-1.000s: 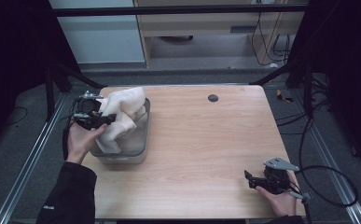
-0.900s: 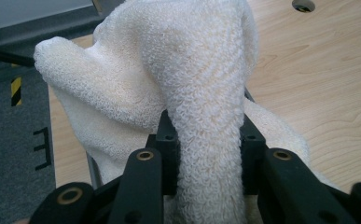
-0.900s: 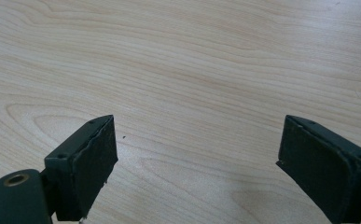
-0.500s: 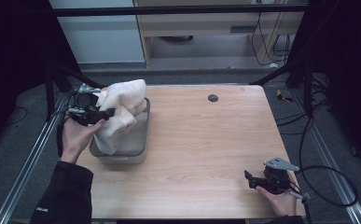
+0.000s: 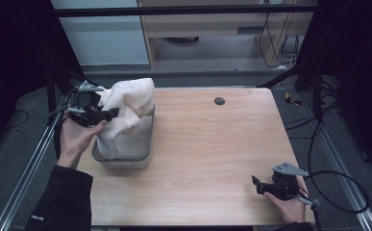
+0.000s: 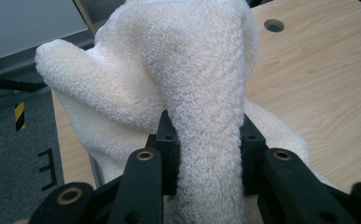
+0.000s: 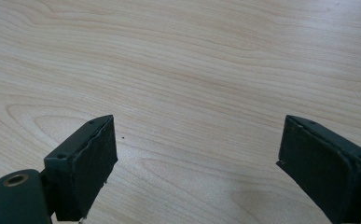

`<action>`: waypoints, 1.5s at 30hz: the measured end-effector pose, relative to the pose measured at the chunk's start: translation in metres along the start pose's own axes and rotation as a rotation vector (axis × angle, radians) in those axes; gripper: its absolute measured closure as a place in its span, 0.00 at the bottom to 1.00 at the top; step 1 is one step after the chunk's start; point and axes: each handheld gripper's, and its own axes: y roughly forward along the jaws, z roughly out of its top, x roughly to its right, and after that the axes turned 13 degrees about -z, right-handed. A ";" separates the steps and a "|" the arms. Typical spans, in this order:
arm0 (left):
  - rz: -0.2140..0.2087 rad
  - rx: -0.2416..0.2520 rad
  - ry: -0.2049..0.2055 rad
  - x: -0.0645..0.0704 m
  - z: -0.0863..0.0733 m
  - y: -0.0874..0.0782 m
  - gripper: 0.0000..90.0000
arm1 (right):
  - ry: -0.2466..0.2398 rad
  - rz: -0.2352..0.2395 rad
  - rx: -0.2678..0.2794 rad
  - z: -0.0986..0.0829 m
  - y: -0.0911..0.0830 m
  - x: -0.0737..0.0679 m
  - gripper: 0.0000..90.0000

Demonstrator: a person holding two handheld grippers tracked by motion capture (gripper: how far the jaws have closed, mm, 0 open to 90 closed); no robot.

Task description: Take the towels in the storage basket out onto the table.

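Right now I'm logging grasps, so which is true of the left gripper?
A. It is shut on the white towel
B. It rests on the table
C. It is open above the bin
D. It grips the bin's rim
A: in the left gripper view the left gripper has its jaws pressed against both sides of a fold of the white towel.

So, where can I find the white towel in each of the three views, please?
High view: the white towel is at the left of the table, lifted out of the grey bin by the left gripper.
Left gripper view: the towel is in the centre, pinched between the black jaws.
Right gripper view: not in it; wooden table between open jaws.
Shared landmark: the light wooden tabletop.
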 end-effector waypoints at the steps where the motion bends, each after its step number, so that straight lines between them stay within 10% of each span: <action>1: -0.004 0.002 0.002 0.001 0.000 -0.001 0.76 | 0.000 0.000 0.000 0.000 0.000 0.000 0.13; 45: -0.148 -0.030 0.176 0.067 0.027 -0.007 0.76 | 0.005 0.000 0.007 0.000 -0.001 0.002 0.12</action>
